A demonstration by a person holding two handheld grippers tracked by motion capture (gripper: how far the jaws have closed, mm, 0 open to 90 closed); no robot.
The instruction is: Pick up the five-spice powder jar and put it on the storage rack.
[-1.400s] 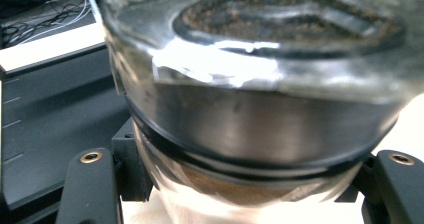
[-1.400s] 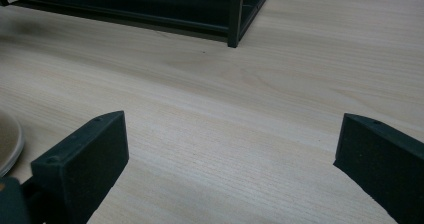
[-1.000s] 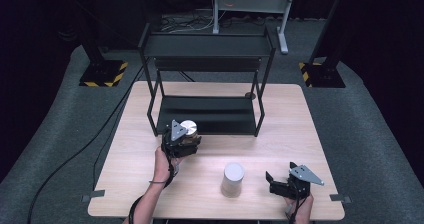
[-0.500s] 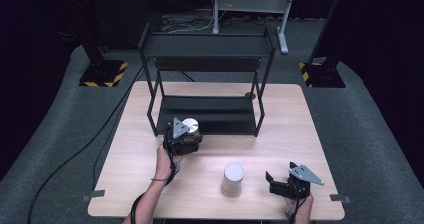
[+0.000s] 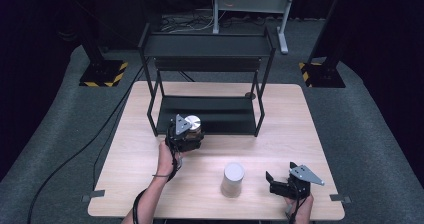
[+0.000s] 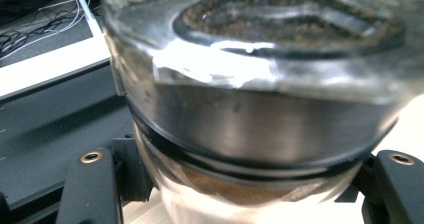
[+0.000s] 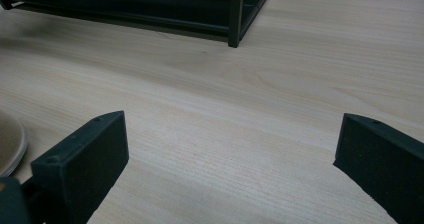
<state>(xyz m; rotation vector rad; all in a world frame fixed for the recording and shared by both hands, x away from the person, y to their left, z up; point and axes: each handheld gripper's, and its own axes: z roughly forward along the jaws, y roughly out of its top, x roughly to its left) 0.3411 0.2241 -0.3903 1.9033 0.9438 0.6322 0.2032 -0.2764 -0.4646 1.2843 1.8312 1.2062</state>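
Left hand-held gripper [image 5: 187, 132] clamped on a glass jar [image 5: 193, 125] with a silver lid, held just at the front edge of the black rack's [image 5: 207, 115] lower shelf, above the wooden surface [image 5: 300, 134]. Seen close in the left gripper view: jar [image 6: 250, 109] between both black jaws, metal band around it, brown contents inside. Right hand-held gripper [image 5: 280, 183] resting low near the front right corner of the surface, jaws spread wide apart with nothing between them, bare wood showing across the gap in the right gripper view. Pale upright cup [image 5: 233, 179] standing between the two hands, just left of the right hand-held gripper, well apart from the jar.
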